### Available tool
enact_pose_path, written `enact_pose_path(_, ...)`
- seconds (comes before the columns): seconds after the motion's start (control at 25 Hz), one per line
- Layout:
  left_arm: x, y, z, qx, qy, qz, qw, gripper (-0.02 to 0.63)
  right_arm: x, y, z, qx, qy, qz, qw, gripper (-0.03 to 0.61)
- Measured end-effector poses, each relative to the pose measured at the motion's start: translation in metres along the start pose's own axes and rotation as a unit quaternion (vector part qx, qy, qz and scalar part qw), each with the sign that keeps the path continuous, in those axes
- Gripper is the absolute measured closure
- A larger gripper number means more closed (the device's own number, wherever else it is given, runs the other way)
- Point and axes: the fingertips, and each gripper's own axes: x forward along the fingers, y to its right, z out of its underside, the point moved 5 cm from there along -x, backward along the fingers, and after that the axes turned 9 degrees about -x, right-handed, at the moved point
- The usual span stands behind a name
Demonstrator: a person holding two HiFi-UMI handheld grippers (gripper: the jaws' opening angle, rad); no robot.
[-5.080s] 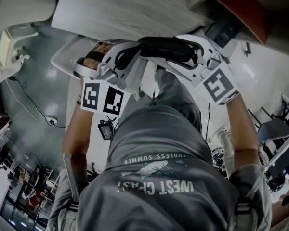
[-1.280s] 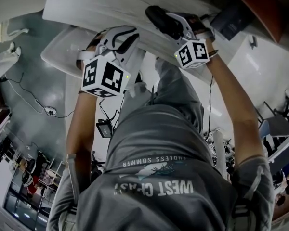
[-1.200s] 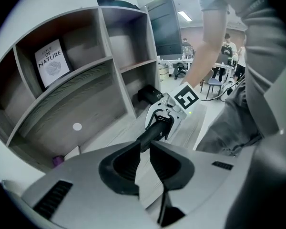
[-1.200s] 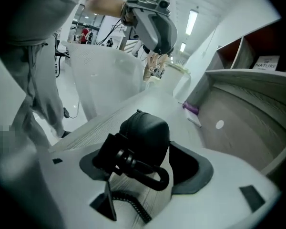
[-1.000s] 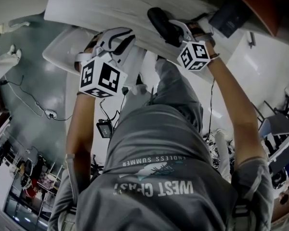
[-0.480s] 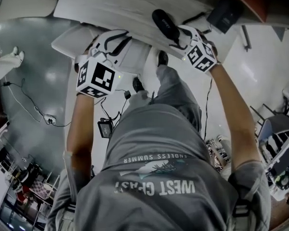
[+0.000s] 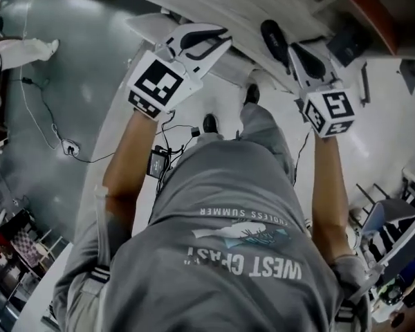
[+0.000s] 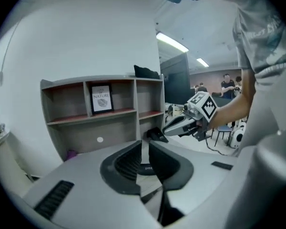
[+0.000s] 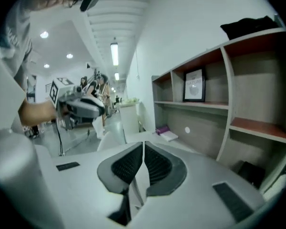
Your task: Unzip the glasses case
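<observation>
The black glasses case (image 7: 273, 40) lies on the pale wooden table (image 7: 214, 2), just left of my right gripper (image 7: 297, 46). That gripper hangs above the table, apart from the case. Its jaws have just been closing and now stand shut with nothing between them (image 9: 143, 147). The left gripper view shows the case (image 8: 156, 134) under the right gripper's tip (image 8: 168, 129). My left gripper (image 7: 225, 37) is raised at the left, far from the case. A narrow slit shows between its jaws (image 8: 144, 144), with nothing in it. I cannot tell how the zip stands.
A shelf unit with a framed picture (image 8: 101, 98) stands behind the table, a black thing (image 9: 248, 25) on its top. A dark monitor (image 8: 176, 80) is at the right end. A purple and white book (image 9: 166, 132) lies on the table. A white chair (image 7: 152, 26) and cables (image 7: 69, 147) are below.
Both grippers have risen off the table. The right gripper has come away from the case, which stays on the table, and its jaws have shut. The head view has swung.
</observation>
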Motion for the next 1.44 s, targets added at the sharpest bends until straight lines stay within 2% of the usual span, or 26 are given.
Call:
enact_pose_path(0.12, -0.034, 0.000, -0.014, -0.013, 0.045, -0.007, 0.9989, 0.584, -0.017, -0.026, -0.043, 0.022, 0.032, 0.013, 0.999, 0.569)
enact_pose_path(0.28, -0.073, 0.006, -0.027, -0.017, 0.095, -0.013, 0.9953, 0.600, -0.038, -0.056, -0.087, 0.033, 0.068, 0.009, 0.997, 0.571)
enact_pose_path(0.48, -0.124, 0.011, -0.038, -0.008, 0.132, -0.019, 0.9910, 0.600, -0.055, -0.107, -0.148, -0.008, 0.098, -0.012, 0.995, 0.572)
enact_pose_path(0.76, -0.184, 0.034, -0.054, 0.001, 0.178, -0.021, 0.9838, 0.601, -0.086, -0.178, -0.197, -0.022, 0.114, -0.035, 0.993, 0.572)
enact_pose_path(0.84, -0.187, 0.033, -0.054, -0.001, 0.186, -0.021, 0.9823, 0.601, -0.086, -0.185, -0.200, -0.028, 0.114, -0.042, 0.992, 0.572)
enact_pose_path(0.92, -0.176, 0.031, -0.038, -0.003, 0.189, -0.020, 0.9818, 0.601, -0.078, -0.187, -0.183, -0.034, 0.113, -0.045, 0.992, 0.571)
enact_pose_path(1.0, -0.161, 0.027, 0.002, -0.004, 0.184, -0.015, 0.9829, 0.601, -0.061, -0.193, -0.144, -0.032, 0.113, -0.040, 0.992, 0.572)
enact_pose_path(1.08, -0.166, 0.020, 0.053, -0.005, 0.177, -0.011, 0.9841, 0.601, -0.037, -0.221, -0.107, -0.026, 0.112, -0.037, 0.993, 0.571)
enact_pose_path(1.16, -0.202, 0.017, 0.073, -0.002, 0.181, -0.010, 0.9833, 0.601, -0.028, -0.262, -0.108, -0.029, 0.113, -0.034, 0.993, 0.572)
enact_pose_path(1.28, -0.255, 0.032, 0.046, 0.010, 0.195, -0.009, 0.9808, 0.601, -0.054, -0.300, -0.149, -0.043, 0.119, -0.024, 0.992, 0.571)
enact_pose_path(1.44, -0.281, 0.062, 0.022, 0.024, 0.195, -0.008, 0.9805, 0.601, -0.090, -0.320, -0.167, -0.046, 0.130, -0.016, 0.990, 0.572)
